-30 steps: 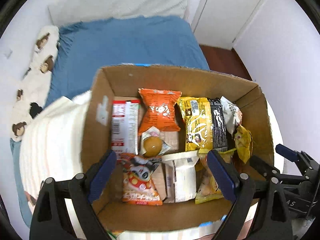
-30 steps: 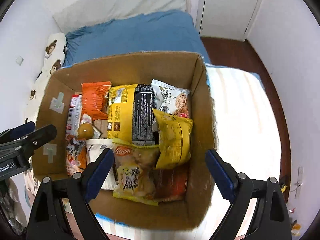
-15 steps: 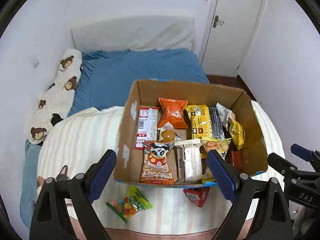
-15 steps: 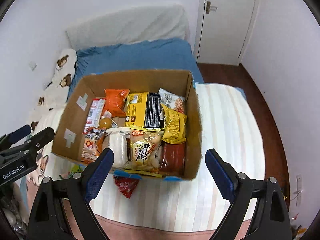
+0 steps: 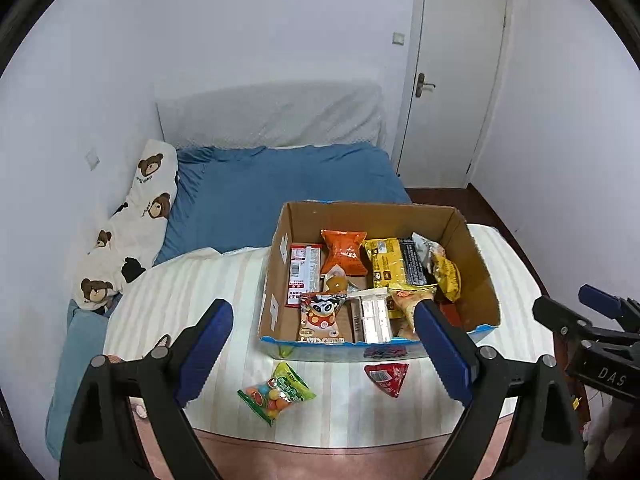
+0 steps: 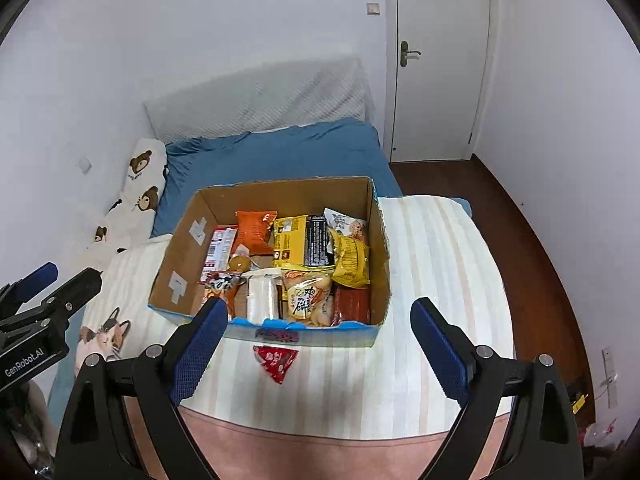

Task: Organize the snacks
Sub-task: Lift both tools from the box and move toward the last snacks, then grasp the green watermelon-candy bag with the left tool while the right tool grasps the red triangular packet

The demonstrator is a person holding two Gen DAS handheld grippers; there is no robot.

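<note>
A cardboard box [image 5: 476, 256] [image 6: 178, 248] stands on the striped blanket, packed with several snack packets: orange, yellow, black, white. On the blanket in front of it lie a green candy bag [image 5: 276, 392] and a red triangular packet [image 5: 386, 376] [image 6: 276, 360]. My left gripper [image 5: 326, 348] hovers above and in front of the box, open, nothing between its blue pads. My right gripper [image 6: 316, 346] hangs likewise, open and empty, with the red packet showing between its fingers far below. Each gripper shows at the edge of the other's view.
The blanket [image 6: 436, 280] covers the near end of a bed with a blue sheet [image 5: 288, 184] and a bear-print pillow [image 5: 136, 216] on the left. A white door [image 5: 452, 80] and dark wooden floor [image 6: 532, 248] lie to the right.
Both grippers pulled back and up from just over the box. The view widened from the box's inside to the whole bed; the two loose packets came into sight.
</note>
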